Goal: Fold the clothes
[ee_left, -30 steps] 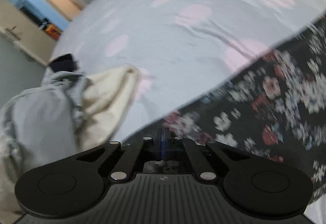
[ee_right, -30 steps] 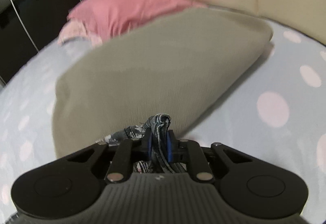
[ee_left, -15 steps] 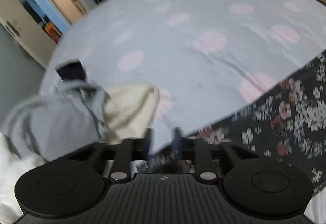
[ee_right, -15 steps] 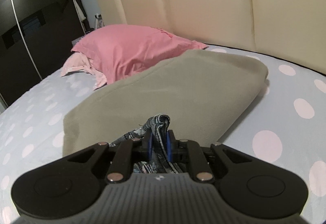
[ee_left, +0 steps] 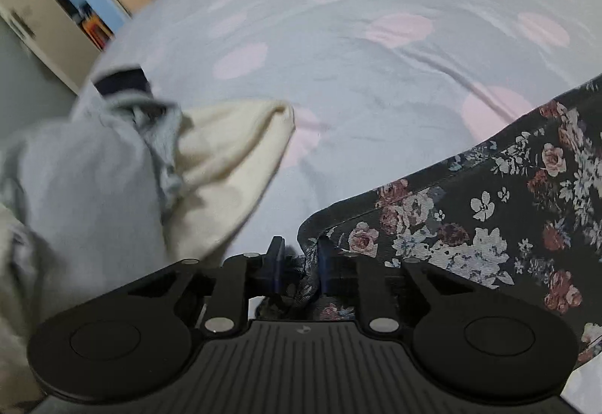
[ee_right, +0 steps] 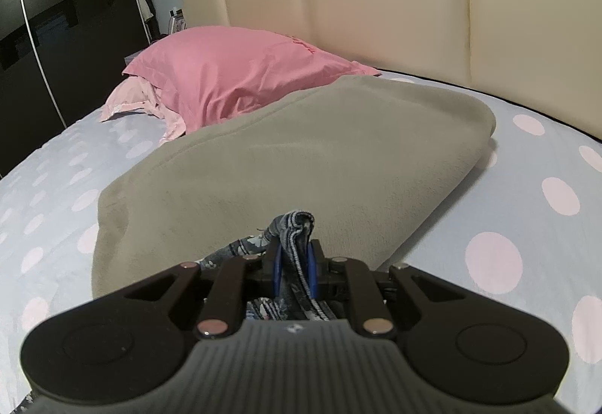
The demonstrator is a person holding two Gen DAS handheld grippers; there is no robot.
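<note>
The floral garment (ee_left: 489,211) is spread on the bed (ee_left: 338,38), from the centre of the left wrist view out to 3 o'clock. It is judged light, thin and limp, so it will likely sag and crease wherever it is unsupported; hold is best taken at a hem or corner. A bunched edge of it lies between the jaws of the left hand-held gripper (ee_left: 299,260), which are closing but not yet pressed on the cloth. A fold of the same fabric is pinched firmly in the right hand-held gripper (ee_right: 293,263). At 9 o'clock of the left view a heap of grey and cream clothes (ee_left: 131,181) is piled near the garment's edge. At 12 o'clock of the right view an olive blanket (ee_right: 301,158) and a pink pillow (ee_right: 233,75) are seen, limiting room to lay the cloth out.
</note>
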